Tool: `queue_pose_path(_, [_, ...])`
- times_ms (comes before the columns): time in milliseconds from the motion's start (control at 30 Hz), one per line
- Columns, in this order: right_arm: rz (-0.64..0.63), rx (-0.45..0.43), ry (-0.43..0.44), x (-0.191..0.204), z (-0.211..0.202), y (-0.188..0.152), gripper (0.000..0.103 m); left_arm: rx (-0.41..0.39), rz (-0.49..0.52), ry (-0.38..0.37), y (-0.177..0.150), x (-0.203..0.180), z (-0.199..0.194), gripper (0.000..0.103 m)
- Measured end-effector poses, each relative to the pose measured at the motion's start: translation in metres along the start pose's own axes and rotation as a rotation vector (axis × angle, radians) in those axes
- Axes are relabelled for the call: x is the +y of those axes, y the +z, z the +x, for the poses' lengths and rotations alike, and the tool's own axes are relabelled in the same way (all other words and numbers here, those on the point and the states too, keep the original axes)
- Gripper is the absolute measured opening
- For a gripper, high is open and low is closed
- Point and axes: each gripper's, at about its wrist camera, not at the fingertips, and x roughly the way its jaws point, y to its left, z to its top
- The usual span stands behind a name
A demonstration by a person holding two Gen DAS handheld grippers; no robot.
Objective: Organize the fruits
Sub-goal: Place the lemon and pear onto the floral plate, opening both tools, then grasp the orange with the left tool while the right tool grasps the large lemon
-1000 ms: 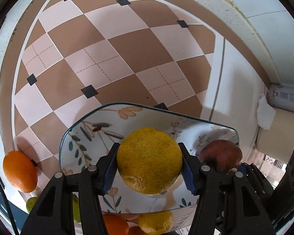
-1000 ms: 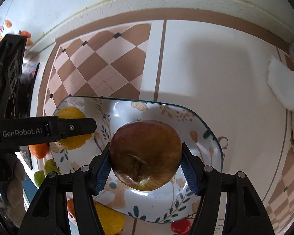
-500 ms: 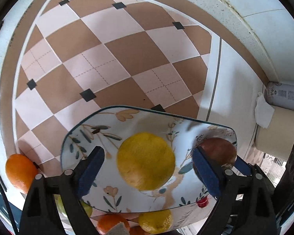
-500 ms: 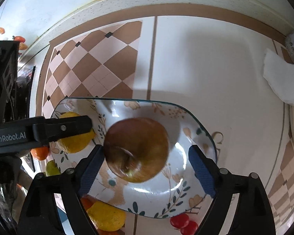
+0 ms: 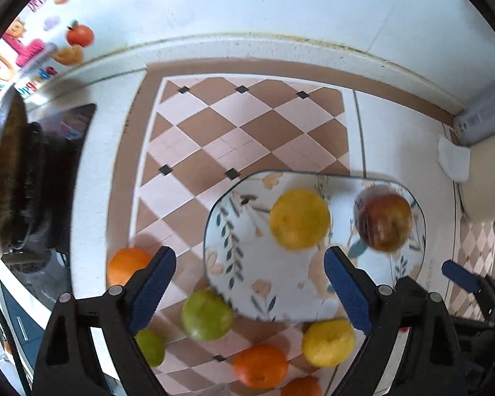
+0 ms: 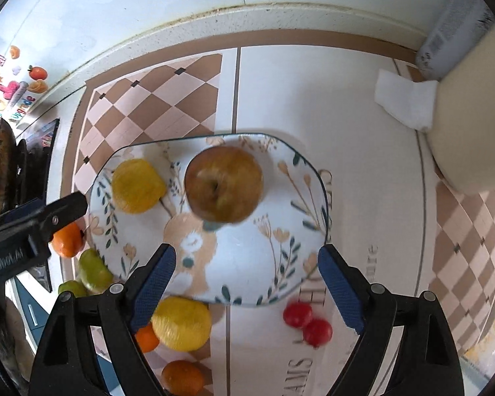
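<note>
A floral plate (image 5: 247, 283) (image 6: 280, 264) lies on the counter. On it rest a yellow citrus fruit (image 5: 298, 218) (image 6: 137, 185) at the left and a reddish-brown apple (image 5: 386, 222) (image 6: 223, 183) at the right. My left gripper (image 5: 250, 292) is open and empty, above the plate's near left edge. My right gripper (image 6: 247, 287) is open and empty, above the plate's near edge. Loose fruit lies in front of the plate: green fruits (image 5: 207, 314) (image 6: 94, 270), oranges (image 5: 260, 365) (image 6: 67, 239), a yellow fruit (image 5: 328, 342) (image 6: 181, 323) and two red cherry tomatoes (image 6: 307, 323).
A white tissue (image 6: 404, 102) lies at the back right beside a cream container (image 6: 472, 125). A dark pan (image 5: 13, 181) stands at the left. The wall runs along the back of the tiled counter. The left gripper's arm (image 6: 23, 231) shows at the left of the right wrist view.
Both grippers opened, leaving the yellow citrus and the apple on the plate, then pulled back and up. More loose fruit in front of the plate has come into view.
</note>
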Motion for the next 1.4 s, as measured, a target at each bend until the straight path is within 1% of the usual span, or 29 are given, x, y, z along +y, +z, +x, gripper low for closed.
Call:
queue_pose_path(67, [0.002,-0.022,-0.022,0.001,-0.009,-0.013,0.090,-0.030,0.011,0.019,-0.015,-0.002,-0.010,0.092])
queue_pose_path(200, [0.018,-0.048,-0.028,0.007,-0.025,-0.035,0.090,-0.072,0.029,0.035,-0.039,-0.007,-0.026,0.092])
queue_pose_path(300, [0.015,-0.073,-0.032,0.012,-0.036,-0.049,0.090,-0.097,0.031,0.029,-0.054,-0.006,-0.037,0.092])
queue_pose_path(367, [0.019,-0.093,-0.031,0.013,-0.051,-0.063,0.090,-0.112,0.034,0.021,-0.064,-0.006,-0.047,0.092])
queue_pose_path(600, [0.017,-0.171,-0.037,0.018,-0.095,-0.092,0.090,-0.174,0.042,0.002,-0.094,-0.004,-0.087,0.092])
queue_pose_path(767, [-0.004,-0.226,-0.045,0.025,-0.126,-0.111,0.090,-0.216,0.043,-0.008,-0.108,-0.002,-0.114,0.092])
queue_pose_path(900, [-0.005,-0.255,-0.028,0.027,-0.147,-0.126,0.090,-0.247,0.049,-0.023,-0.122,-0.003,-0.133,0.092])
queue_pose_path(1000, [-0.008,-0.280,-0.033,0.028,-0.160,-0.137,0.090,-0.271,0.054,-0.023,-0.131,-0.003,-0.144,0.092])
queue_pose_path(1167, [-0.007,-0.295,-0.015,0.026,-0.174,-0.149,0.090,-0.293,0.048,-0.035,-0.143,-0.002,-0.158,0.092])
queue_pose_path(1267, [-0.002,-0.298,0.003,0.025,-0.177,-0.153,0.090,-0.292,0.040,-0.048,-0.148,-0.001,-0.161,0.092])
queue_pose_path(1367, [0.006,-0.281,0.034,0.025,-0.171,-0.150,0.090,-0.284,0.027,-0.052,-0.148,0.002,-0.157,0.092])
queue_pose_path(1400, [0.010,-0.267,0.042,0.025,-0.166,-0.148,0.090,-0.280,0.025,-0.039,-0.147,0.003,-0.153,0.092])
